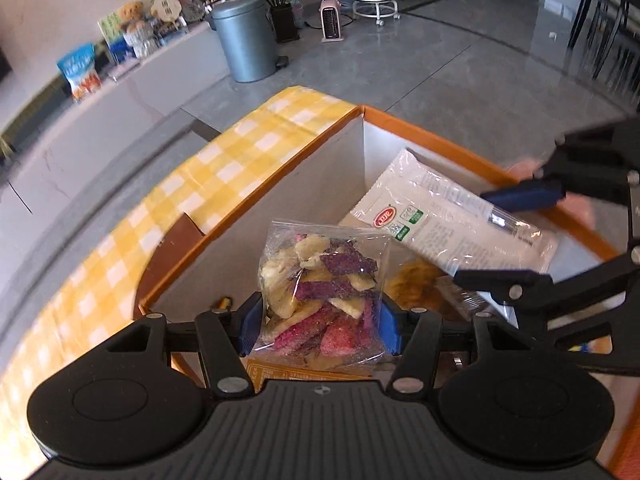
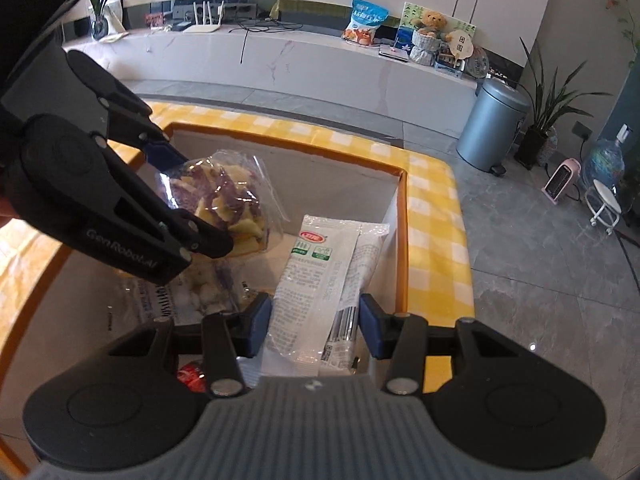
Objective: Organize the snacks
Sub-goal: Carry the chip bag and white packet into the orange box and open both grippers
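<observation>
Tools grip crinkly clear chip bag [image 1: 320,296] and flat white packet [image 2: 320,292] over box [image 1: 260,200].

We saw black grippers: the left gripper [image 1: 318,330] and right gripper [image 2: 316,330] had blue finger pads, silver screws, ribbed grey bodies, "GenRobot.AI" lettering.

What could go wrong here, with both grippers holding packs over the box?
1. The left gripper and right gripper work close together over the orange-rimmed box; they might collide.
2. The clear bag of fruit chips is pinched by its thin film, so it may slip or the chips may crush.
3. The white packet hangs over snacks already inside and could land crooked on them.
</observation>
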### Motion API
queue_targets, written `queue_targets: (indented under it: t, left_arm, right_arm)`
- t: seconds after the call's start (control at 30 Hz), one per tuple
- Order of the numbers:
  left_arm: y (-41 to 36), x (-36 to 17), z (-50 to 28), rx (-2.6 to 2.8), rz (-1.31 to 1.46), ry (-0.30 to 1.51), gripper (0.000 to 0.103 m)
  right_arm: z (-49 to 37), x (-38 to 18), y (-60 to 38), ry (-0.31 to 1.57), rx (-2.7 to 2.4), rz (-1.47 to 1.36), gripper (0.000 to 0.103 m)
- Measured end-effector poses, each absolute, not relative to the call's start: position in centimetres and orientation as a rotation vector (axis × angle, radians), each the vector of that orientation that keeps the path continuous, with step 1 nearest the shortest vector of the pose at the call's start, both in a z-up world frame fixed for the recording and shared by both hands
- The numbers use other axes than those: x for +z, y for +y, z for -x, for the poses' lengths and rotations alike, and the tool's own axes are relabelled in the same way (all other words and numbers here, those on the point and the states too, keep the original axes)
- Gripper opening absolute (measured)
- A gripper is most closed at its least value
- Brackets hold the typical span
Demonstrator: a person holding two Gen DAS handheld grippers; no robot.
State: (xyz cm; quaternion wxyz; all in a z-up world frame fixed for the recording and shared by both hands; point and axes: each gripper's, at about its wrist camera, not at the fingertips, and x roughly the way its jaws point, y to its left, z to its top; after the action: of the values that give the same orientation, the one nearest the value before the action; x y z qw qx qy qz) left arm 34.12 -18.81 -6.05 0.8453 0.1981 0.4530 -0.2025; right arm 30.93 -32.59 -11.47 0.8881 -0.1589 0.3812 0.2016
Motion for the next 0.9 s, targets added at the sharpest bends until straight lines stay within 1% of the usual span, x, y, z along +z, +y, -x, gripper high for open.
queue_targets:
  t: [0.23,0.5,0.63,0.7,0.87,0.9]
  left_arm:
    - [-18.7,-6.5,-34.6,-0.407,-0.374,0.958,0.067]
    - [-18.3,-6.3,-33.7,-0.363,-0.363,0.873,0.075]
    - [-17.9,-5.4,-33.3,-0.391,-0.339,0.840,0.080]
    - [-17.8,-4.9,-33.0,-0.405,-0.333,0.829,0.084]
    - [-17.6,-3.6,-32.0,-0.418,-0.334,0.810,0.086]
    - [-17.5,-3.3,-31.8,-0.420,-0.331,0.805,0.086]
  right_arm:
    - [-31.9,-12.9,-31.5,0.781,0.438,0.396,0.048]
    - [-31.6,-13.4,-30.8,0.772,0.435,0.428,0.049]
    - [-31.2,-13.1,-30.0,0.760,0.427,0.491,0.059]
    - [-31.0,-13.0,-29.7,0.759,0.421,0.515,0.060]
    - [-30.4,-12.0,-29.2,0.760,0.421,0.537,0.073]
    - [-30.2,-11.8,-29.1,0.758,0.417,0.545,0.074]
